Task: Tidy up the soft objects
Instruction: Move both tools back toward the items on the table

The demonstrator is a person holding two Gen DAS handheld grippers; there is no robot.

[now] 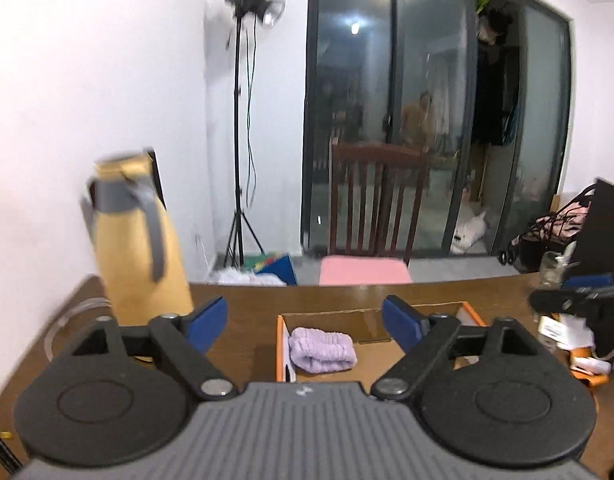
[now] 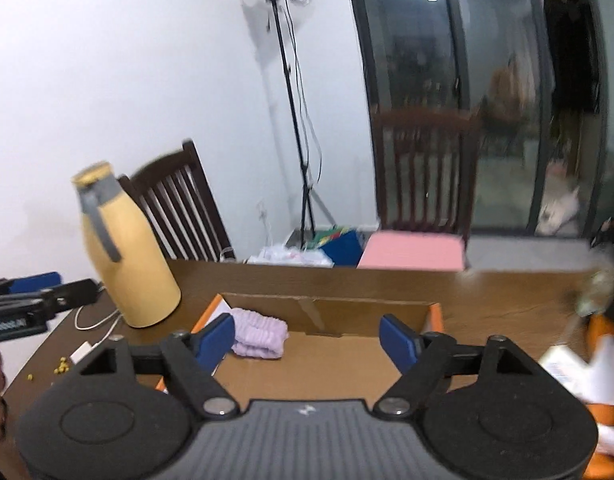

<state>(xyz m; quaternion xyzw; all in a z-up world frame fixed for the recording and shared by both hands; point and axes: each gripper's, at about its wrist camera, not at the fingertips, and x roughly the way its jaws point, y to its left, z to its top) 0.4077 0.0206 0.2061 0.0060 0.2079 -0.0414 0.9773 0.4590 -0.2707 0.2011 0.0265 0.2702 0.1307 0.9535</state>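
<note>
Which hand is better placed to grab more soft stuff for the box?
Hard to call: both the left gripper and right gripper hang open and empty above the box, where the purple cloth lies. No other soft thing shows.

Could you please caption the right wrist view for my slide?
Open right gripper above a cardboard box holding a folded purple cloth.

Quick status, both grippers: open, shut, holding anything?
Left gripper: open, holding nothing.
Right gripper: open, holding nothing; the purple cloth lies in the cardboard box.

A folded lilac towel [image 1: 321,350] lies inside the cardboard box [image 1: 371,318].
</note>
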